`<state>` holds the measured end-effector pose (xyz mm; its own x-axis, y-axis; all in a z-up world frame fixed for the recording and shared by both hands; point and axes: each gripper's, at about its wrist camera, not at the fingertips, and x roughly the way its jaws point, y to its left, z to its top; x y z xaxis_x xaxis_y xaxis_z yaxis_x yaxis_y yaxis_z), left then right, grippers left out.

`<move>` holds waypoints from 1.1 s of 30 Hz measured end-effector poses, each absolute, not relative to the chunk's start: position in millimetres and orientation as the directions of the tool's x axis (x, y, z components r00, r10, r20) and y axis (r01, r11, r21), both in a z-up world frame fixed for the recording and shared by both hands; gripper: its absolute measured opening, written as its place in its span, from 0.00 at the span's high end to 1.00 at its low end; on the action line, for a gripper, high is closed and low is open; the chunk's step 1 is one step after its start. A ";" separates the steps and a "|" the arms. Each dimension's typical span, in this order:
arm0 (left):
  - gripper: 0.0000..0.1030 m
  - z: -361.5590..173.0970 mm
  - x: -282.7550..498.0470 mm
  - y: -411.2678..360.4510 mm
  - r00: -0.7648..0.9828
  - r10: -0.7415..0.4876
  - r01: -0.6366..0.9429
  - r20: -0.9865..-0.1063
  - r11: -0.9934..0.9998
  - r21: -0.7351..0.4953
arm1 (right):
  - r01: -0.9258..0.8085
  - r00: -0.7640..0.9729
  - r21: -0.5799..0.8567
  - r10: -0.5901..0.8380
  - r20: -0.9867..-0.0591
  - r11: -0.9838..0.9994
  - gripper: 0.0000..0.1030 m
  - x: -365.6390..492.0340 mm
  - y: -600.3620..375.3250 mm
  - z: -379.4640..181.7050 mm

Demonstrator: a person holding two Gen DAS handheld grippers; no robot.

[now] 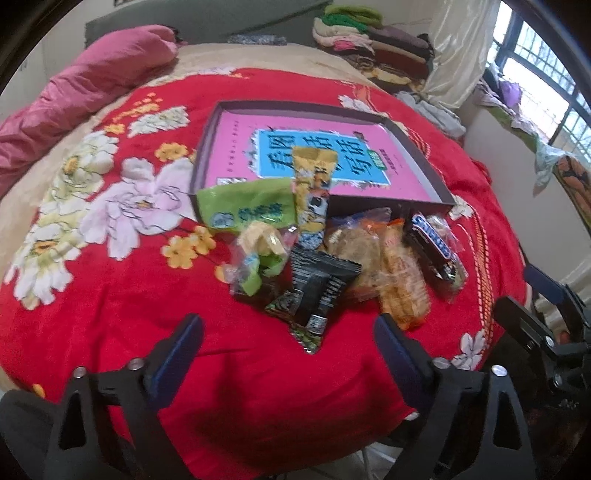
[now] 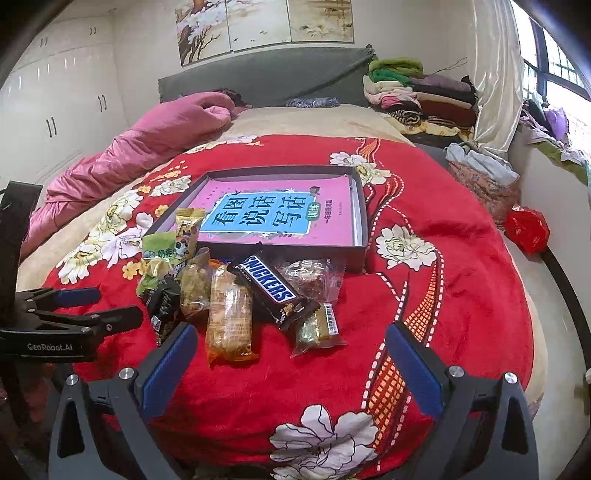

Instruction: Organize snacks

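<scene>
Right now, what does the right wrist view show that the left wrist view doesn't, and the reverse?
Only the right wrist view shows the white wardrobe, the floral wall painting and a red packet beside the bed. Only the left wrist view shows the black snack packet unobstructed, lying ahead of the open left gripper. Both show the Snickers bar, the shallow box with its pink book, the red floral blanket and the folded clothes.
</scene>
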<state>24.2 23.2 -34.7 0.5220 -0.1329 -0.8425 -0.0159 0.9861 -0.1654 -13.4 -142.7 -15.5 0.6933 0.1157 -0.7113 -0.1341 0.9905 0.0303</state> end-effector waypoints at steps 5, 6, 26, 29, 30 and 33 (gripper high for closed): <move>0.27 -41.9 30.4 19.1 0.507 -0.183 0.029 -0.842 0.980 -0.196 | -0.149 0.692 0.012 0.112 -0.713 0.989 0.00 1.6 -142.1 -21.3; 0.28 -42.4 31.2 19.0 0.508 -0.188 0.035 -0.840 0.980 -0.198 | -0.154 0.690 0.002 0.109 -0.715 0.988 0.00 5.3 -141.4 -22.5; 0.51 -56.0 51.7 12.6 0.466 -0.253 0.137 -0.848 0.967 -0.214 | -0.249 0.666 -0.091 0.102 -0.739 0.964 0.21 41.3 -134.5 -47.0; 0.51 -59.1 56.0 11.7 0.461 -0.243 0.137 -0.853 0.970 -0.202 | -0.279 0.669 -0.126 0.099 -0.736 0.952 0.22 43.5 -127.6 -49.3; 0.51 -60.3 57.3 12.0 0.458 -0.242 0.136 -0.855 0.970 -0.202 | -0.289 0.669 -0.141 0.095 -0.737 0.947 0.23 44.9 -124.7 -50.7; 0.51 -62.9 59.6 10.3 0.454 -0.238 0.145 -0.859 0.971 -0.192 | -0.326 0.656 -0.174 0.089 -0.750 0.929 0.33 49.7 -116.9 -58.9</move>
<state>59.6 10.3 -62.9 0.4537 -0.2379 -0.8588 0.1449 0.9706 -0.1924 49.7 -116.9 -58.9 0.6556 0.0894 -0.7498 -0.3259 0.9292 -0.1741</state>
